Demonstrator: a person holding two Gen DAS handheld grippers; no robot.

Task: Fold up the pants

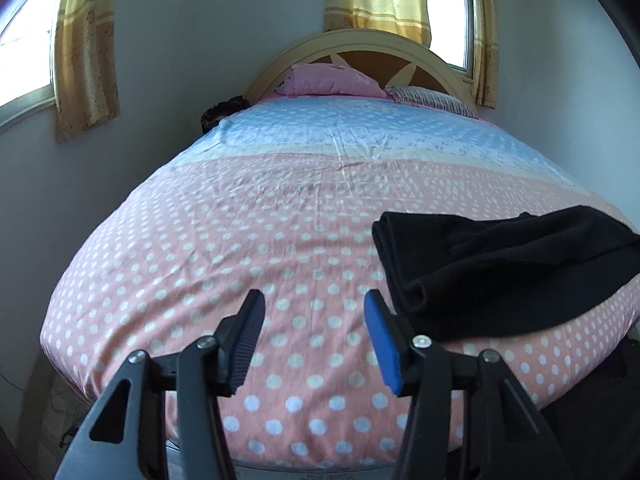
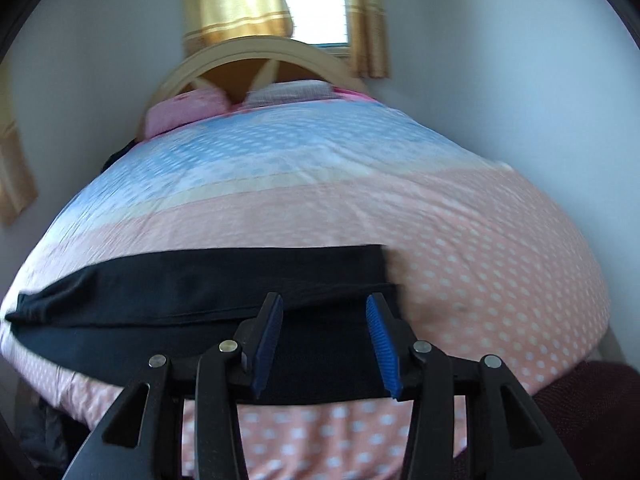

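Note:
Black pants [image 1: 504,268] lie folded in layers on the pink dotted bed cover, at the right of the left wrist view. My left gripper [image 1: 314,304] is open and empty over bare cover, just left of the pants' near corner. In the right wrist view the pants [image 2: 192,292] stretch as a long black band across the near part of the bed. My right gripper [image 2: 324,308] is open above their right end and holds nothing.
The bed cover [image 1: 240,248] is pink with white dots, blue toward the headboard [image 1: 360,46]. A pink pillow [image 1: 332,80] and a patterned pillow [image 1: 432,98] lie at the head. Walls flank both sides, with curtained windows [image 1: 86,52]. The bed's near edge is close below the grippers.

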